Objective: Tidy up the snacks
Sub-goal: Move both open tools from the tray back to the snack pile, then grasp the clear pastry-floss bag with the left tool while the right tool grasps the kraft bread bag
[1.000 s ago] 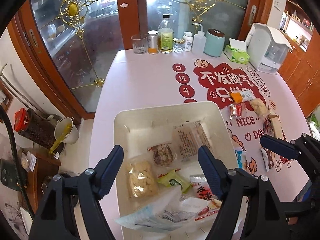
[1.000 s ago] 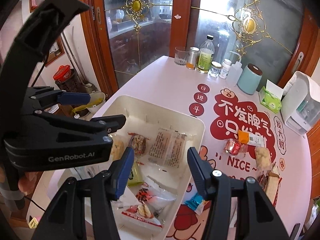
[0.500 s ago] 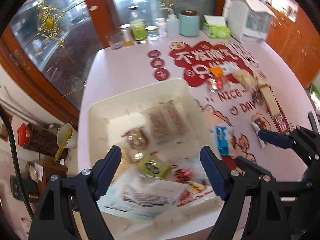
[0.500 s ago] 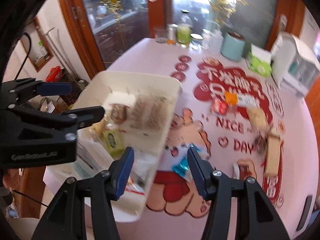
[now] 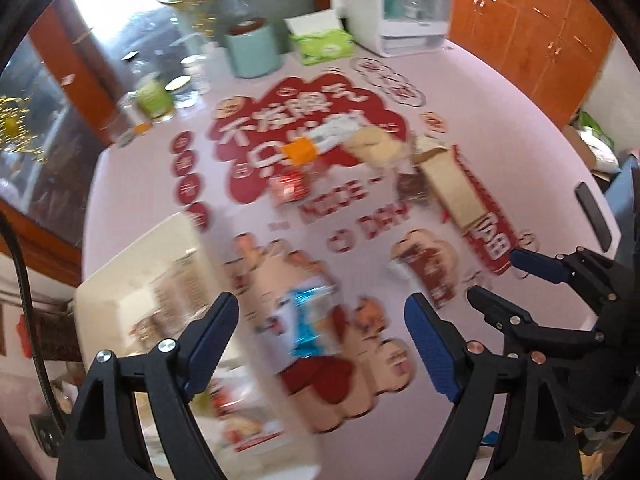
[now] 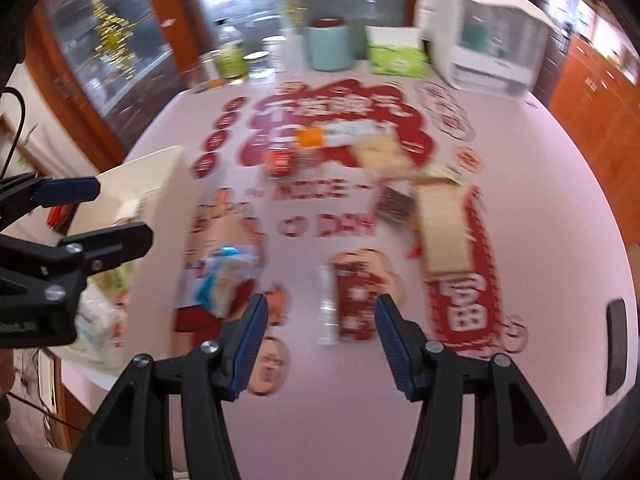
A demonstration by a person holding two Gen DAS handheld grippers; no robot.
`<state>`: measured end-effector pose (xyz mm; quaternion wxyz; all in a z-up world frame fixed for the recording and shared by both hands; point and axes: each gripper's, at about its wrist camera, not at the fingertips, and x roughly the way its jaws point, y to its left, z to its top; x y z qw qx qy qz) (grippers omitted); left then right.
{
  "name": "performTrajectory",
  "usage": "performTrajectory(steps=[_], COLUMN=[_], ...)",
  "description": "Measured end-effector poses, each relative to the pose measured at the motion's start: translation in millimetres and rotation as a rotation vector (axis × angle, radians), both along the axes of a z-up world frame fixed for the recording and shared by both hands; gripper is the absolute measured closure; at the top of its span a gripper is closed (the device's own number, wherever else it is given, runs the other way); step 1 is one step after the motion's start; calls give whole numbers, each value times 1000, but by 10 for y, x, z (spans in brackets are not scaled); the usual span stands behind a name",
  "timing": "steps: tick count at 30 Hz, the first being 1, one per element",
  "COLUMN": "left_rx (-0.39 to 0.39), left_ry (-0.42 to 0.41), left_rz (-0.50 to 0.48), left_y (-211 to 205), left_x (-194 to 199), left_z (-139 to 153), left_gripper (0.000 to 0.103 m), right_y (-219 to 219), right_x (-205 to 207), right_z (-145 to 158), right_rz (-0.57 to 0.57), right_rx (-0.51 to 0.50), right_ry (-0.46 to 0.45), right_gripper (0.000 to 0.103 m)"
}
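A white bin [image 5: 120, 280] with several snack packs stands at the table's left edge; it also shows in the right wrist view [image 6: 140, 184]. My left gripper [image 5: 320, 340] is open and empty above a blue-white packet [image 5: 312, 320] lying beside the bin. My right gripper [image 6: 318, 338] is open and empty just in front of a dark red packet [image 6: 354, 304]. Loose snacks lie further back: a small red pack [image 6: 280, 160], an orange-white bar [image 6: 316, 136], a beige pack [image 6: 380, 152], a tan box [image 6: 440, 232]. Both views are motion-blurred.
Pink table [image 6: 540, 200] with red printed decals. At the back stand a teal canister [image 6: 328, 46], a green tissue box [image 6: 396, 60], a white appliance [image 6: 480, 28], bottles and jars [image 6: 230, 56]. A black phone [image 6: 616, 344] lies at the right edge.
Both grippers have swung right, away from the bin and toward the loose snacks on the table. Both stay open and empty.
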<state>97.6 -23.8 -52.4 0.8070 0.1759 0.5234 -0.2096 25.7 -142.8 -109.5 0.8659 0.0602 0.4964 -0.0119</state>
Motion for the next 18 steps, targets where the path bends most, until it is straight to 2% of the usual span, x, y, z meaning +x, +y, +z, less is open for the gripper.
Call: performTrajectory(steps=[5, 10, 15, 18], left_rx=[12, 7, -9, -14], left_ry=[15, 22, 28, 18], left_rz=[-7, 9, 53, 112], left_y=[-531, -852, -1113, -1243], left_x=[137, 348, 685, 979], left_z=[-109, -176, -222, -296], left_gripper=[19, 19, 19, 19], right_y=[-543, -1038, -1281, -1362], right_x=[0, 112, 288, 470], right_z=[-167, -325, -346, -425], right_rz=[-68, -119, -113, -97], right_rx=[12, 55, 59, 45], right_ry=[17, 30, 8, 3], right_gripper=[47, 47, 47, 44])
